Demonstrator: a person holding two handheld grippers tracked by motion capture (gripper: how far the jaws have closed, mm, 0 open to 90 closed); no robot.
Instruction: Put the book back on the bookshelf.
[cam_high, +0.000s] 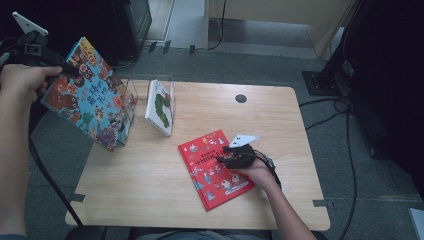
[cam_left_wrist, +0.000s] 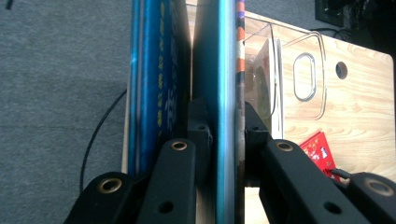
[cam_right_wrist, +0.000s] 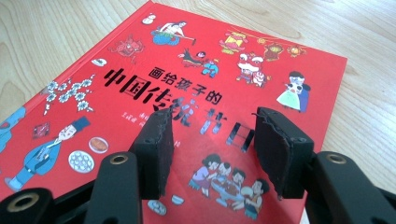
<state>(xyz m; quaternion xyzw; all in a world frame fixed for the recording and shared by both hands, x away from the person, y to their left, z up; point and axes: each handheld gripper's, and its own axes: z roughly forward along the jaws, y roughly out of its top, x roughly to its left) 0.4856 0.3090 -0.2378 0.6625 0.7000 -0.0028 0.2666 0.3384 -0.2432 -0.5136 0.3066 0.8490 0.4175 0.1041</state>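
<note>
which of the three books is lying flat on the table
The red book, near the table's front edge under the right gripper. The white book stands upright in the clear holder, and the blue book is held up by the left gripper.

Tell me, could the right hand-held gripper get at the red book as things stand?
Probably yes: the right hand-held gripper hovers open right over the red book, which lies flat on the table with nothing on its cover.

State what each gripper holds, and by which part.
Left gripper: jaws clamp the blue picture book at its edge. Right gripper: open above the red book, holding nothing.
</note>
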